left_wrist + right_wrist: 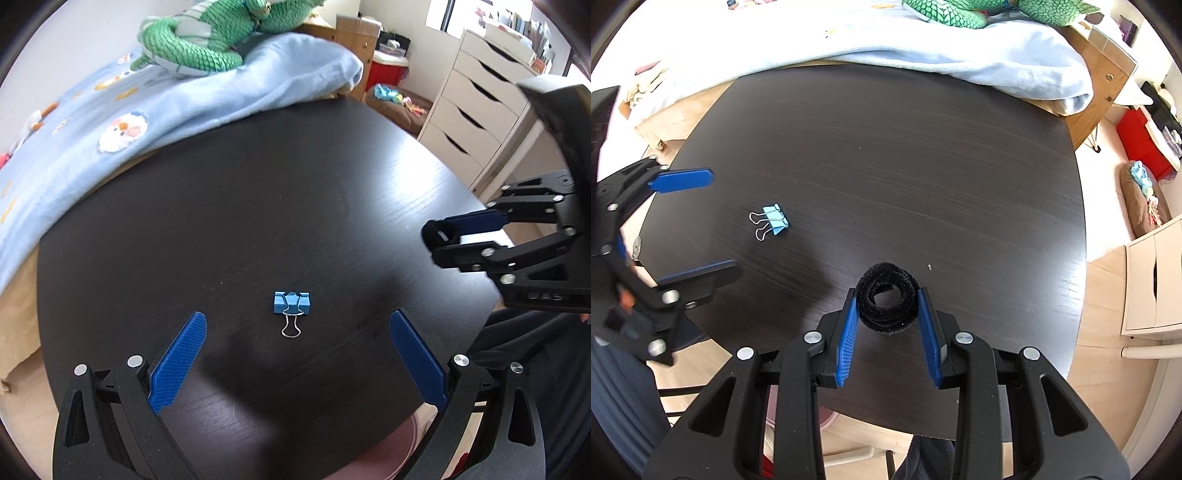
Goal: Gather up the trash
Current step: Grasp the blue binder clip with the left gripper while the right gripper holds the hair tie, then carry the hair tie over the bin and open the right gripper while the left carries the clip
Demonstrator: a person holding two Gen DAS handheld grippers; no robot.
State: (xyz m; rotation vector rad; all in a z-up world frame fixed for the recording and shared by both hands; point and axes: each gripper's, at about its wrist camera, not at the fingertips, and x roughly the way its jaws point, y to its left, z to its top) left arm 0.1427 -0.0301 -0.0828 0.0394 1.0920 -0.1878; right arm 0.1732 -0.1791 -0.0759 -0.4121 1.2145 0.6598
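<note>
A blue binder clip (291, 303) lies on the dark round table (277, 192), just ahead of my open left gripper (295, 325) and between its blue fingers. The clip also shows in the right wrist view (774, 219). My right gripper (888, 299) is shut on a coiled black fuzzy pipe cleaner (887, 297), held just above the table (886, 166). The right gripper shows at the right edge of the left wrist view (443, 240). The left gripper shows open at the left of the right wrist view (713, 225).
A bed with a light blue blanket (166, 110) and a green knitted plush (199, 40) borders the table's far side. A white drawer unit (480, 99) stands at the right. A brown pet bed with toys (1145, 199) lies on the floor.
</note>
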